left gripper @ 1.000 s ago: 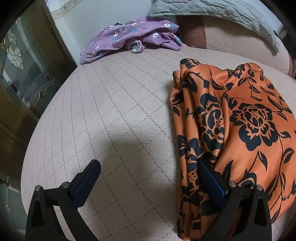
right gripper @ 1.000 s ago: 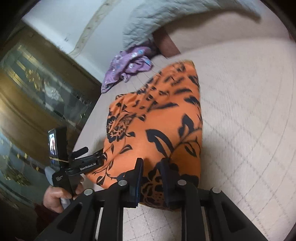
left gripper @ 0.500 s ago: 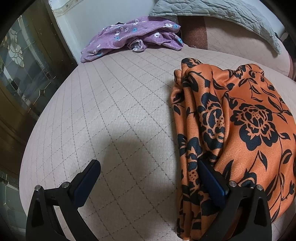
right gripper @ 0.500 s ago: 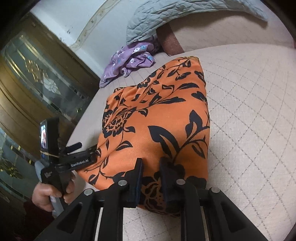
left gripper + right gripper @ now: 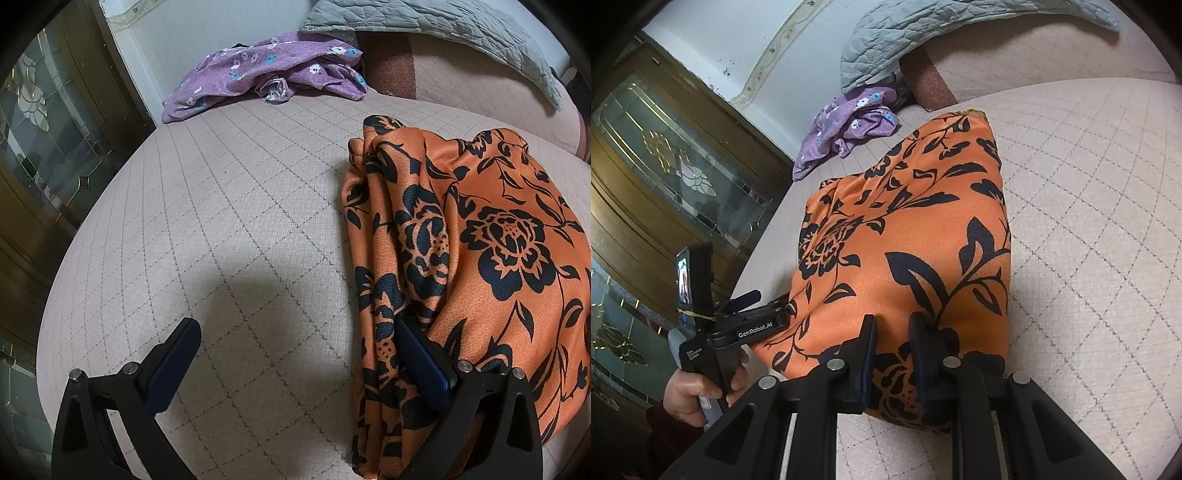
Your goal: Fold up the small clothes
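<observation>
Right tongs (image 5: 892, 341) clamp one orange floral garment (image 5: 905, 240), hiding its near hem; left tongs (image 5: 295, 354) gape; one purple garment (image 5: 266, 74) lies apart.

a bedroom in a home: a bed (image 5: 229, 221) under a beige quilted cover, a grey quilted blanket (image 5: 424, 22) bunched at its far end, a crumpled purple floral garment (image 5: 266, 70) lying there, and a dark wooden cabinet (image 5: 665, 177) with ornamental leaded glass doors alongside.

A bed (image 5: 229, 229) with a pale quilted cover filled the room. A grey quilt (image 5: 436, 22) lay at its head, a white wall (image 5: 177, 40) behind, and a wooden glass-panelled door (image 5: 48, 122) alongside.
</observation>
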